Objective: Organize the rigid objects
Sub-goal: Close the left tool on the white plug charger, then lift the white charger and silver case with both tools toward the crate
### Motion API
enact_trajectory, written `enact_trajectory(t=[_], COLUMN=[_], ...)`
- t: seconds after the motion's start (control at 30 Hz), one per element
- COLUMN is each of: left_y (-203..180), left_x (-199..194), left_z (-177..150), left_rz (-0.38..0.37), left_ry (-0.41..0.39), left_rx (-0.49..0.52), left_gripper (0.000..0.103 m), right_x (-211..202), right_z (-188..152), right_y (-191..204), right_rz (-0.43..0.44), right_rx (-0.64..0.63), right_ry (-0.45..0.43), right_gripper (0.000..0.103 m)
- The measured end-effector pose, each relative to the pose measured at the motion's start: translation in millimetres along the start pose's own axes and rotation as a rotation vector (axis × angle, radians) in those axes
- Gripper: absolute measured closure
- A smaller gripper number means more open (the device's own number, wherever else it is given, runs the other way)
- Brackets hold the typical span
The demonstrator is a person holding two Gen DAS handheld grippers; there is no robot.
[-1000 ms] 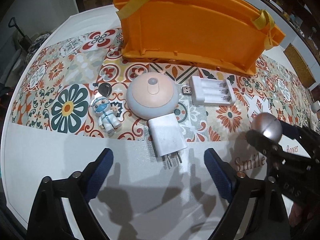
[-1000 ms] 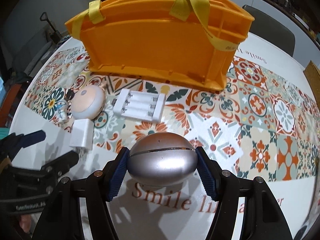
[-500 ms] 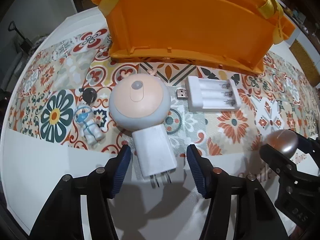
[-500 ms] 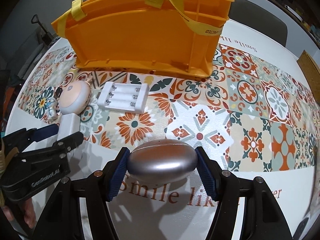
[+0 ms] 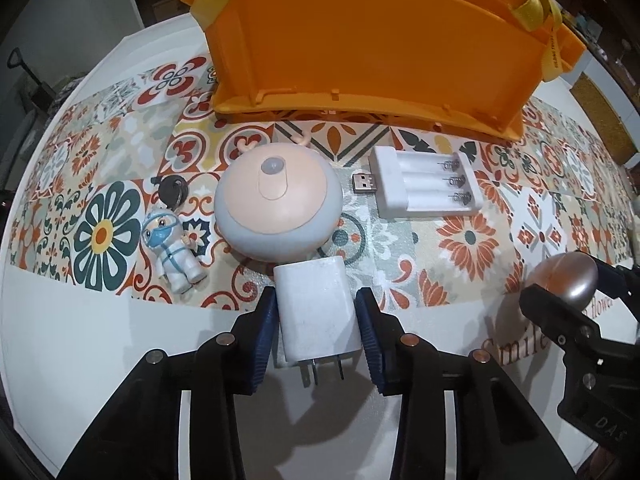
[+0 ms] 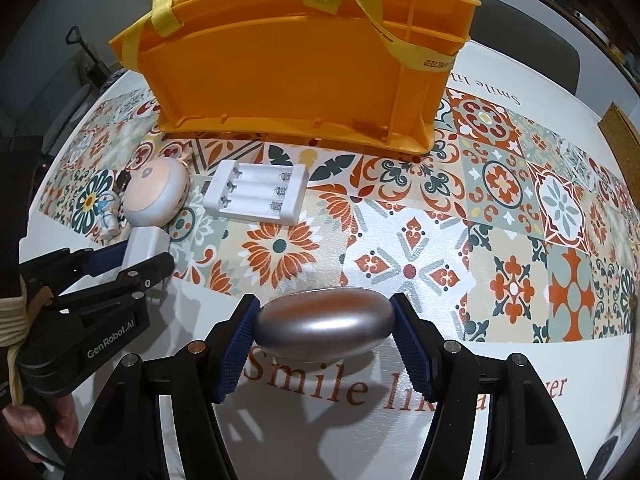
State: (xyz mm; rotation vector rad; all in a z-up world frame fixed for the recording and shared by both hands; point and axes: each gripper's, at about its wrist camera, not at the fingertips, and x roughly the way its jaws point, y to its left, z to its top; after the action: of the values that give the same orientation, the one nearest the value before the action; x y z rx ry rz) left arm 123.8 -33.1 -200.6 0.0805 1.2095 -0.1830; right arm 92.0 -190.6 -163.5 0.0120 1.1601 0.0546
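Left tongs [image 5: 316, 334] clamp a white, two-pronged charger [image 5: 316, 312].

One orange basket [image 5: 372, 52], one white charger [image 5: 316, 312], one battery holder [image 5: 424, 188], one silver egg [image 6: 324, 330], one round lamp [image 5: 278, 208], one figurine [image 5: 172, 248].

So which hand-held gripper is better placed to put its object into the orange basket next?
Probably the right hand-held gripper: it holds the silver egg-shaped case clear. The left has only just closed on the white charger, near the orange basket.
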Motion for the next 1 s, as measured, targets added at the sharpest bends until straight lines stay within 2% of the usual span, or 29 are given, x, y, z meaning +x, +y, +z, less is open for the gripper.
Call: enact_trajectory(t=[0.13,0.33,0.63,1.0], left_y=[5,5,13,7], left_x=[-8,-23,-25,-65], left_z=[-5,-4,-3,9], left_rz=[-0.042,-0.048,-0.109,-0.122], left_ry=[-0.007,-0.033,-0.035,-0.14], left_rx=[-0.015,-0.003,-0.037,-0.011], left_gripper=[0.065,0.065,0.066,0.066], right_x=[-3,-8,-9,-29], right_z=[1,3,4,10], right_y=[2,5,4,2], right_rz=[0.007,0.016,0.023,0.04], right_rx=[-0.003,-0.005,0.001,0.021], right_ry=[-0.006,-0.016,-0.012,-0.053], right_gripper=[0.037,0.037,0.037,0.037])
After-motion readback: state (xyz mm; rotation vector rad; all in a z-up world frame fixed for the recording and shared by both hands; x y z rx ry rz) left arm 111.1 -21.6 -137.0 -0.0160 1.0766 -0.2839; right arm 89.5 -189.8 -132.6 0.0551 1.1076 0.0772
